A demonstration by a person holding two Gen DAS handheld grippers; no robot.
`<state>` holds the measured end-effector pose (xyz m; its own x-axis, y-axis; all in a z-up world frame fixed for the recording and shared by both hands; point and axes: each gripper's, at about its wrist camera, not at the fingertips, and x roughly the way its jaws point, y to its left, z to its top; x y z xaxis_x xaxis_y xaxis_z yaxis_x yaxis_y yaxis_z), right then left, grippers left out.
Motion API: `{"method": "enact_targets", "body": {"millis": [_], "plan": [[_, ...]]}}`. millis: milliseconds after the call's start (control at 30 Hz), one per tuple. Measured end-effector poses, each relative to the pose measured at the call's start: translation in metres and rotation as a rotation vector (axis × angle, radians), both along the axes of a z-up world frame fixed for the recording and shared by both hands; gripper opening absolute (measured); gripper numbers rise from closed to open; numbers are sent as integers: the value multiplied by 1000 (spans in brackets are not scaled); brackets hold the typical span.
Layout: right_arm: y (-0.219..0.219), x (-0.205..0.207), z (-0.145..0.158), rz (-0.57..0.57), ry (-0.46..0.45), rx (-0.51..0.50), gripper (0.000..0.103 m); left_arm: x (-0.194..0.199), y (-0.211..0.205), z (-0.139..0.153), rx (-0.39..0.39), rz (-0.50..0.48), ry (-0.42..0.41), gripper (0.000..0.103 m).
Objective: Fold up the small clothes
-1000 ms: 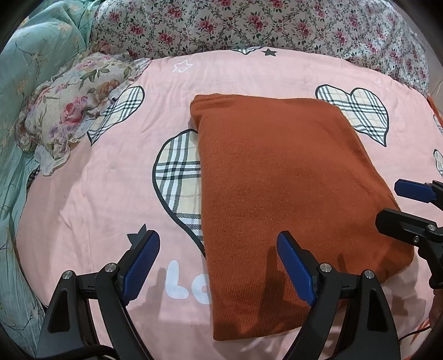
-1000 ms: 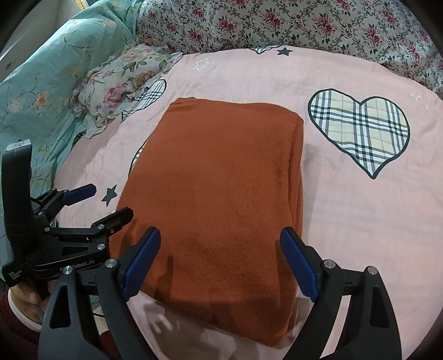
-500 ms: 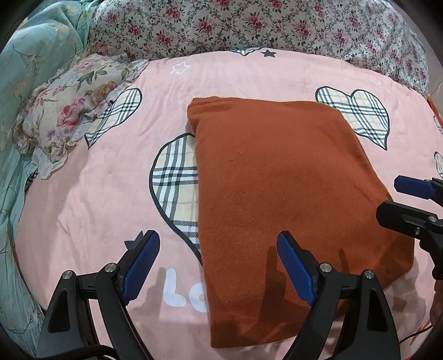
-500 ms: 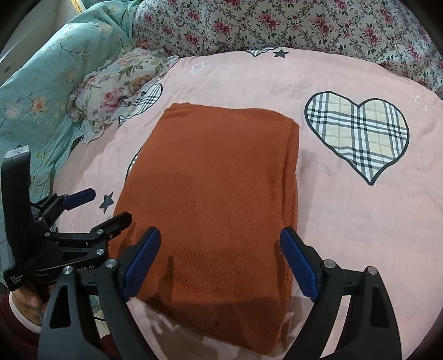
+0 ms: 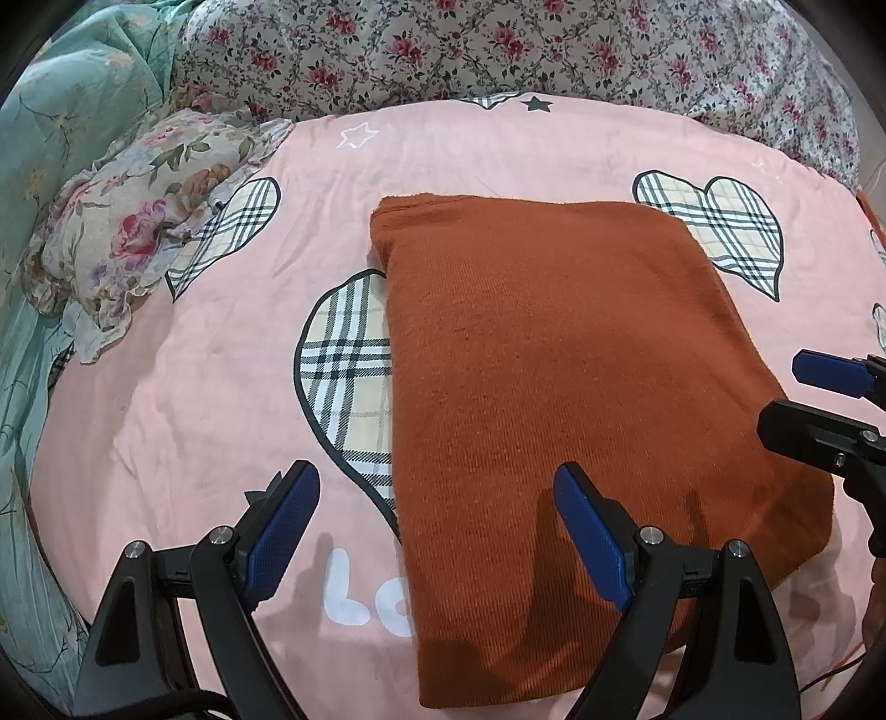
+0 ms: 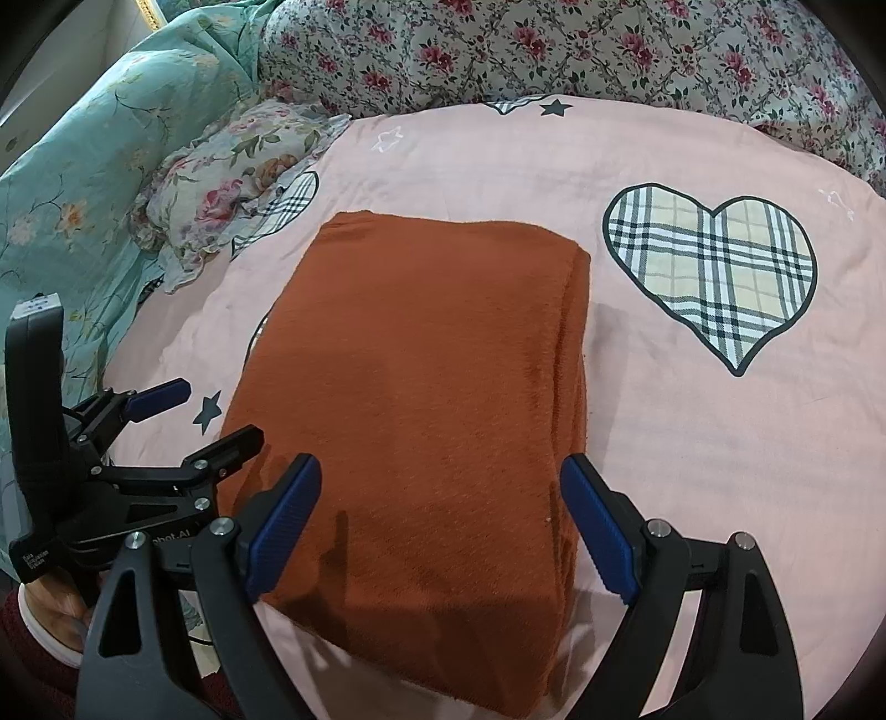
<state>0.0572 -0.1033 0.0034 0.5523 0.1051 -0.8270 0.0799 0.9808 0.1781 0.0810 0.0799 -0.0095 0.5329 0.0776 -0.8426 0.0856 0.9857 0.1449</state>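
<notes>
A rust-orange knitted garment [image 5: 565, 387] lies folded into a flat rectangle on the pink bedsheet [image 5: 221, 387]; it also shows in the right wrist view [image 6: 426, 399]. My left gripper [image 5: 437, 531] is open and empty, hovering above the garment's near left edge. My right gripper [image 6: 443, 526] is open and empty above the garment's near end. The right gripper shows at the right edge of the left wrist view [image 5: 819, 399], and the left gripper at the left of the right wrist view [image 6: 188, 415]. Both are apart from the cloth.
A flowered pillow [image 5: 138, 221] lies at the left on the sheet. A floral quilt [image 5: 498, 50] is bunched along the far side and a teal floral blanket [image 6: 66, 183] at the left. Plaid hearts [image 6: 714, 271] are printed on the sheet.
Both grippers have drawn back and up a little from the garment, staying open. The folded garment has not moved.
</notes>
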Motion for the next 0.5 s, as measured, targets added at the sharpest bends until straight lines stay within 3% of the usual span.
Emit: {"method": "enact_targets", "body": {"millis": [500], "plan": [[-4, 1, -1, -3, -2, 6, 88, 3, 0, 0, 5, 1, -2, 87]]}}
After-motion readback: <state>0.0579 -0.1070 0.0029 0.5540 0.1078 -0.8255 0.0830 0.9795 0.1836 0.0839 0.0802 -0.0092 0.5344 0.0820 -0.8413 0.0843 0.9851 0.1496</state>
